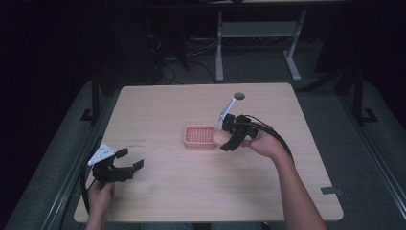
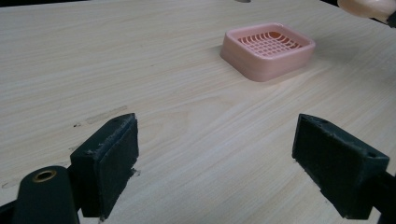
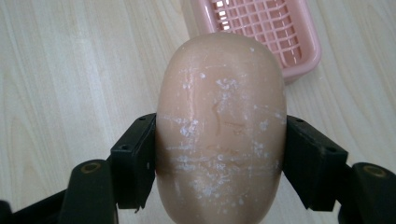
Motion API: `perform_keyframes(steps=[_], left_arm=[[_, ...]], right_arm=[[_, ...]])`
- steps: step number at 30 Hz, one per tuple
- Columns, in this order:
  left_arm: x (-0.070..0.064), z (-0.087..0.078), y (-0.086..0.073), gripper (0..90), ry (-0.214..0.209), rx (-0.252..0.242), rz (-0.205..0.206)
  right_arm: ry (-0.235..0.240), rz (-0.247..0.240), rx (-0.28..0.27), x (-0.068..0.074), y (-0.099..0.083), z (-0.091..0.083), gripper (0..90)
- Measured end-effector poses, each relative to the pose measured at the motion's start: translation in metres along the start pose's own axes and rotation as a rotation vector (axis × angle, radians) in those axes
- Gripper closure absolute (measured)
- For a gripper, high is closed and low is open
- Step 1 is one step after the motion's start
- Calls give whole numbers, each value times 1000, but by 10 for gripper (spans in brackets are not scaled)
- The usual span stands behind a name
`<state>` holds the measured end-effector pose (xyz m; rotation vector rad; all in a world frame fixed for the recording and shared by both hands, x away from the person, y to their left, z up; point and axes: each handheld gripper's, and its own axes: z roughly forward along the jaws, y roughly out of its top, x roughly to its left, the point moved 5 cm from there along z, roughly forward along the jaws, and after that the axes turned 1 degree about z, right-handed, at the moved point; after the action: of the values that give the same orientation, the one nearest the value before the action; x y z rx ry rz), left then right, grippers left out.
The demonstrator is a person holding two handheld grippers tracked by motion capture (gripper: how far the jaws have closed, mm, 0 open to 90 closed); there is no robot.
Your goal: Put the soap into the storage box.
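The right gripper (image 1: 229,139) was held out over the middle of the table (image 1: 191,191), forearm reaching in from five o'clock. Its jaws were clamped on a bar of soap (image 3: 219,126), peach-coloured, oval and scuffed with white flecks; the soap sat squarely between the pads, just at three o'clock of the pink soap dish (image 1: 200,136). The left gripper (image 1: 125,165) rested near the table's seven o'clock edge, jaws spread wide on nothing.

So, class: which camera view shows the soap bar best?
The right gripper view: the soap bar looms close, clamped in the right claw. High view shows a small blob; left gripper view catches its edge.
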<state>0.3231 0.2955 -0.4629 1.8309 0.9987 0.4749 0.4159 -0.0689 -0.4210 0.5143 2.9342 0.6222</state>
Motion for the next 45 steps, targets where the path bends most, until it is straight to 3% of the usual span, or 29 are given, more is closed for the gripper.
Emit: perform_keyframes(steps=[10, 19, 38, 45], left_arm=[[0, 0, 0, 143, -1, -1, -1], [-1, 1, 0, 143, -1, 2, 9], [-1, 0, 1, 143, -2, 1, 7], [-1, 0, 1, 143, -2, 1, 8]], right_arm=[[1, -20, 4, -5, 17, 2, 318], [32, -6, -2, -9, 22, 8, 318], [38, -49, 17, -15, 46, 15, 318], [52, -45, -3, -19, 56, 20, 318]])
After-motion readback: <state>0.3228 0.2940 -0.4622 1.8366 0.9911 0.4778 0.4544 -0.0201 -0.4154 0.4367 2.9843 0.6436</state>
